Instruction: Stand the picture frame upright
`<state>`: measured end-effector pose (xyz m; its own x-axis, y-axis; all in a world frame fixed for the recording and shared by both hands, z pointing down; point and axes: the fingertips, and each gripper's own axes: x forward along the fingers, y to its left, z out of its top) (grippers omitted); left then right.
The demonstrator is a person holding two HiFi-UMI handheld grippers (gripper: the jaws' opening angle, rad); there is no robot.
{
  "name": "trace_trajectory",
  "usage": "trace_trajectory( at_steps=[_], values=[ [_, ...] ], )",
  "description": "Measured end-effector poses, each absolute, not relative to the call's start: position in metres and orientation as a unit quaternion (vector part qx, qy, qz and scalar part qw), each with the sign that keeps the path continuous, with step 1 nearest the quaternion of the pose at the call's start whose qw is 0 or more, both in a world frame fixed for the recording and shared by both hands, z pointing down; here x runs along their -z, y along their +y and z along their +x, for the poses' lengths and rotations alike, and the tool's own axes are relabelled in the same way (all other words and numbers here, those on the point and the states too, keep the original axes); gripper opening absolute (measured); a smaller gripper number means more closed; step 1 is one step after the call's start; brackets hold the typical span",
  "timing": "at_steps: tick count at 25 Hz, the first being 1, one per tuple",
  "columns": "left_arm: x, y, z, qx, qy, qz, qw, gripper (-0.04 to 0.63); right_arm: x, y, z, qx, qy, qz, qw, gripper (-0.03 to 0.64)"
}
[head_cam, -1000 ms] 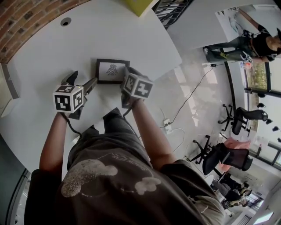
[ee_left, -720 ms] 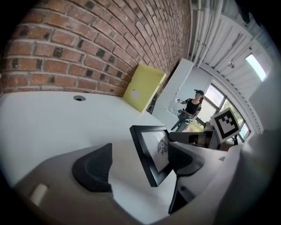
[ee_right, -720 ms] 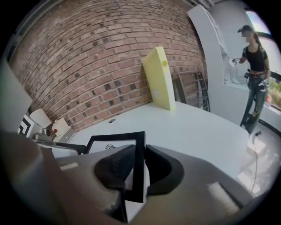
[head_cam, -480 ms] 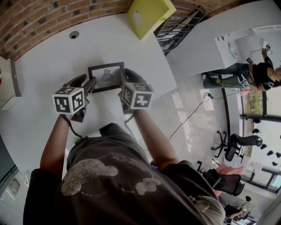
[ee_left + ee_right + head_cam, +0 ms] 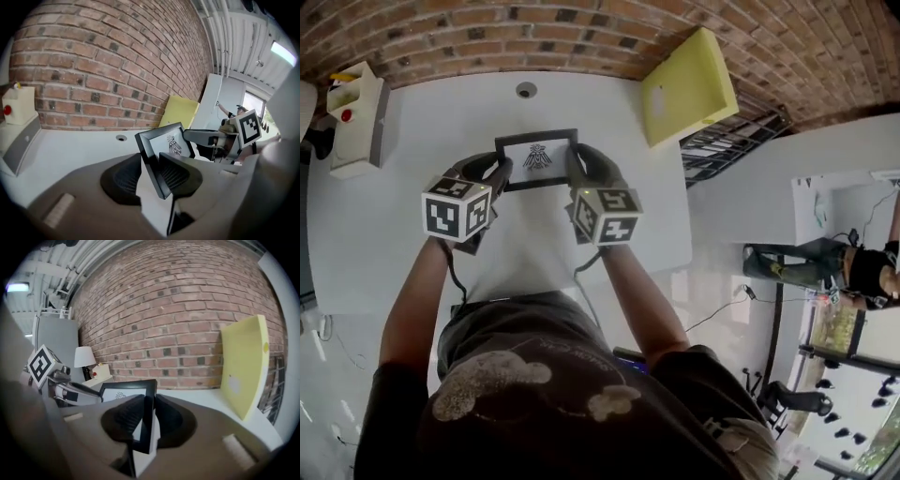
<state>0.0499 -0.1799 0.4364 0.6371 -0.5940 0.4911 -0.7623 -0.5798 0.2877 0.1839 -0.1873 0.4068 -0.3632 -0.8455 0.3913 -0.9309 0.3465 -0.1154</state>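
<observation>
Left claw (image 5: 487, 172) just closed, clamping left edge of black rectangular picture frame (image 5: 536, 157); right claw (image 5: 586, 165) pinched right edge. Frame tilted over white desk (image 5: 403, 234).

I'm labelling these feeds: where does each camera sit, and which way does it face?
Head view: on the person's head, looking down at table, picture frame, both forearms, left gripper, right gripper.
Left gripper view: on that gripper, facing the brick wall; its jaws have just been closing on the frame's edge.
Right gripper view: likewise; jaws clamp the opposite edge.
All three share the frame.
</observation>
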Motion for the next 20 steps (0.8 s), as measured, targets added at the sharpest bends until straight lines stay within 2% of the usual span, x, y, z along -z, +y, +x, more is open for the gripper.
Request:
trace_trajectory(
  at_steps=[9, 20],
  values=[
    [-0.415, -0.268, 0.007, -0.198, -0.458, 0.855, 0.139, 0.13, -0.387, -0.277, 0.14, -0.104, -0.86, 0.484, 0.121, 0.081],
    [-0.427, -0.349, -0.012, -0.208, -0.494, 0.843, 0.053, 0.129, -0.41, -0.358, 0.121, -0.097, -0.869, 0.47, 0.117, 0.081]
  ],
)
